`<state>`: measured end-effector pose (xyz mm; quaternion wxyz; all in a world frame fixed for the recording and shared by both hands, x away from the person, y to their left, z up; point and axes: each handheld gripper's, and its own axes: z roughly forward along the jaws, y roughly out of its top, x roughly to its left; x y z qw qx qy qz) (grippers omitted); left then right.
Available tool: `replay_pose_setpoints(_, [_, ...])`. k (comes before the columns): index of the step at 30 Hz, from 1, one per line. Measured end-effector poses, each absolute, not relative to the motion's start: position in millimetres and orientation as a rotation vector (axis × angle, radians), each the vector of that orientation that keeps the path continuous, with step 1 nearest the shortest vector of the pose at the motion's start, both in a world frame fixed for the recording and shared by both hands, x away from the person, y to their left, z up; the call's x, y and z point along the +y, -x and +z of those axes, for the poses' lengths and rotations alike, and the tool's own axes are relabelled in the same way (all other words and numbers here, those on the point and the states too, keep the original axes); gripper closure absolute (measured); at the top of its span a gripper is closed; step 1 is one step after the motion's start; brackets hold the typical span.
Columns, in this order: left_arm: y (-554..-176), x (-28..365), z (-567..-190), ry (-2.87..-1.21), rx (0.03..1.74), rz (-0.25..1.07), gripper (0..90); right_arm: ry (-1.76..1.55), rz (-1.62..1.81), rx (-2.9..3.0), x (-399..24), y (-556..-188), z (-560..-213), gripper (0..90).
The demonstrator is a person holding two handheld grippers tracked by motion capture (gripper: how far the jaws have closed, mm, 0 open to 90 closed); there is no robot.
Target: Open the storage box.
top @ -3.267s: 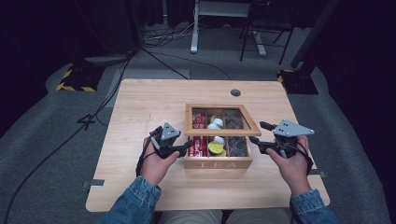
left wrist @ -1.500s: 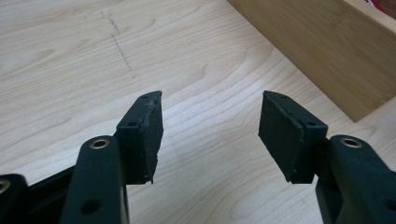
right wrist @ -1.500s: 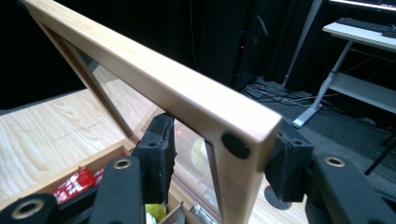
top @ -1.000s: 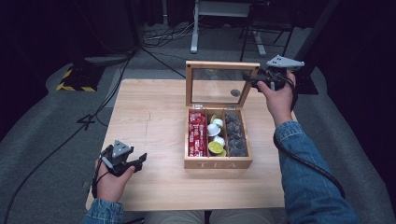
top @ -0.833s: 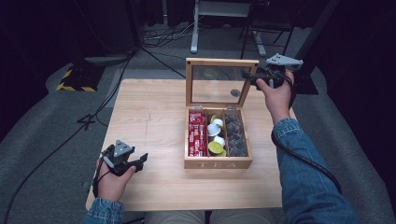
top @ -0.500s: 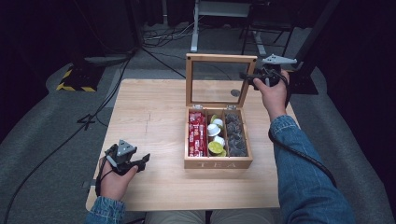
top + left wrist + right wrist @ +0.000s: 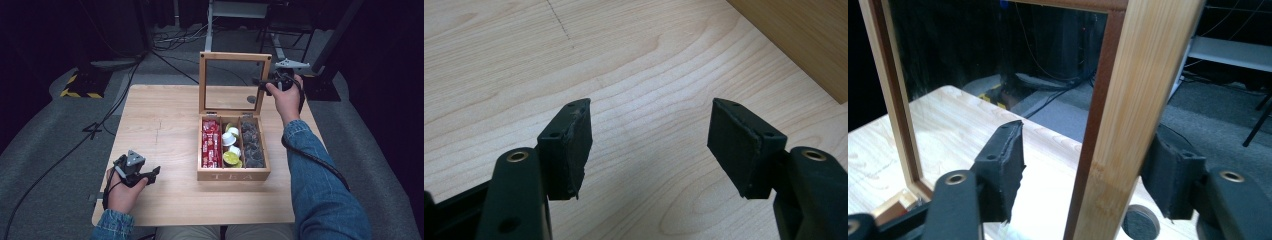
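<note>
Our right tongs (image 7: pixel 1083 185) straddle the upright tea-box lid's (image 7: pixel 235 82) right frame post, jaws just opening off it. Our left tongs (image 7: pixel 649 145), empty and open, hover well apart leftward.

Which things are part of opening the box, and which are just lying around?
In the job:
wooden tea box; its glass lid, standing open; right hand-held gripper, jaws just opening, the lid's frame between them.

Just about:
left hand-held gripper, jaws just opening, nothing between them; floor cables; yellow-black striped block.
</note>
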<state>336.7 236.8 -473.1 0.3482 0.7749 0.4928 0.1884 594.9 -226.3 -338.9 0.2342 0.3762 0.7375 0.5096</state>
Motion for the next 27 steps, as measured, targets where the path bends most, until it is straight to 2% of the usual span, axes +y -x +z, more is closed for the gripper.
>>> replay_pose_setpoints(16, [-339,237,-480,-2.040,1.285,0.473,33.6,-1.076,1.343,2.038,-222,-606,-359,31.3])
replay_pose_setpoints(27, [-338,238,-481,-2.031,1.296,0.472,33.8,-1.093,1.321,2.027,-227,-600,-350,26.1])
